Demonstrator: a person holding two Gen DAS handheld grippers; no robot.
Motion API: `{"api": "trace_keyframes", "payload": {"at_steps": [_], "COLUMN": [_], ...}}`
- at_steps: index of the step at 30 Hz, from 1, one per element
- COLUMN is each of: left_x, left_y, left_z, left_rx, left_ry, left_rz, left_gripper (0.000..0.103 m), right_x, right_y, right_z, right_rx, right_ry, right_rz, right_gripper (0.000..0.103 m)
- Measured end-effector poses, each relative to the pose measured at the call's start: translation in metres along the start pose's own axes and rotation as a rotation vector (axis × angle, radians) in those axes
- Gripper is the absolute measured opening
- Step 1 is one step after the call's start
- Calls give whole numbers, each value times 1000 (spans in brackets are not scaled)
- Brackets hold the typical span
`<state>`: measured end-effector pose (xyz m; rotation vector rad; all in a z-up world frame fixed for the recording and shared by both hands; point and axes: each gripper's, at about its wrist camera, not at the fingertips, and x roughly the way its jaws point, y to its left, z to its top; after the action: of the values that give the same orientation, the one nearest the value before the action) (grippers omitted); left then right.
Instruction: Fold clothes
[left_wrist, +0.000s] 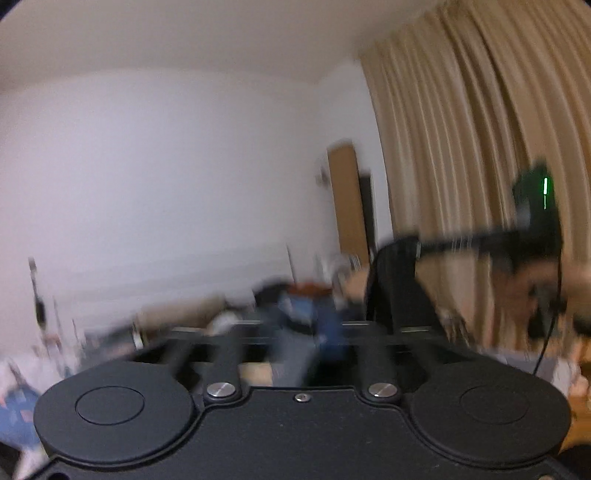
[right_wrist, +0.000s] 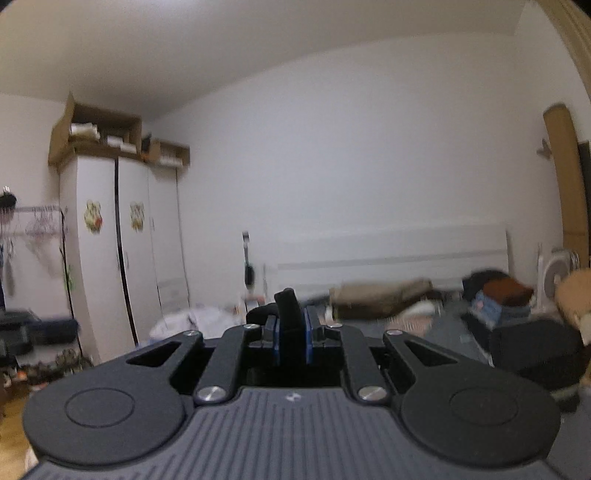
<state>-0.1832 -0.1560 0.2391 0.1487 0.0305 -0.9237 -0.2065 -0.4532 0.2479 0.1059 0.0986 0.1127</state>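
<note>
Two hand-held grippers show. The right hand-held gripper (right_wrist: 291, 328) pinches a dark cloth (right_wrist: 287, 308) between its blue pads, above a bed (right_wrist: 450, 332). The left hand-held gripper (left_wrist: 291, 332) is blurred; its jaws stand wide with nothing gripped. Three wardrobe doors (right_wrist: 122, 243) sit under two open cardboard boxes (right_wrist: 99, 133) holding white items. One fan (right_wrist: 557, 277) stands beside clothes (right_wrist: 495, 291) piled on the bed.

Black cloth (right_wrist: 287, 308) pinched upright, bunched.

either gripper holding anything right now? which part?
Right gripper: shut on black cloth, pinched at a fold or edge that sticks up above the blue pads; which part of the garment cannot be told. Left gripper: open, nothing between its fingers.
</note>
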Motion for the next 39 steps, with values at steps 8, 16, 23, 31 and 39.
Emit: {"api": "trace_keyframes", "payload": {"at_steps": [8,16,23,31,39], "left_x": [58,100,137,167,186], "left_y": [25,39,44,72,73], "left_z": [-122,-191,-247,-308,-333], "left_rx": [-47,-166,-372,-634,-727], "left_ry": [224,361,402,453,518], "left_rz": [-107,-149,-154,-66,-80], "left_gripper": [85,85,84,83,74], "right_x": [-13,-3,16,31,52], "right_y": [-17,-40,-60,-87,-112], "right_z": [-38,-48,-96,-159,-197], "right_rx": [11,77,156,290,368], "right_ry": [86,93,63,38,157], "right_rz": [50,25,-68,-111,-65], "right_gripper": [12,12,12,12,15]}}
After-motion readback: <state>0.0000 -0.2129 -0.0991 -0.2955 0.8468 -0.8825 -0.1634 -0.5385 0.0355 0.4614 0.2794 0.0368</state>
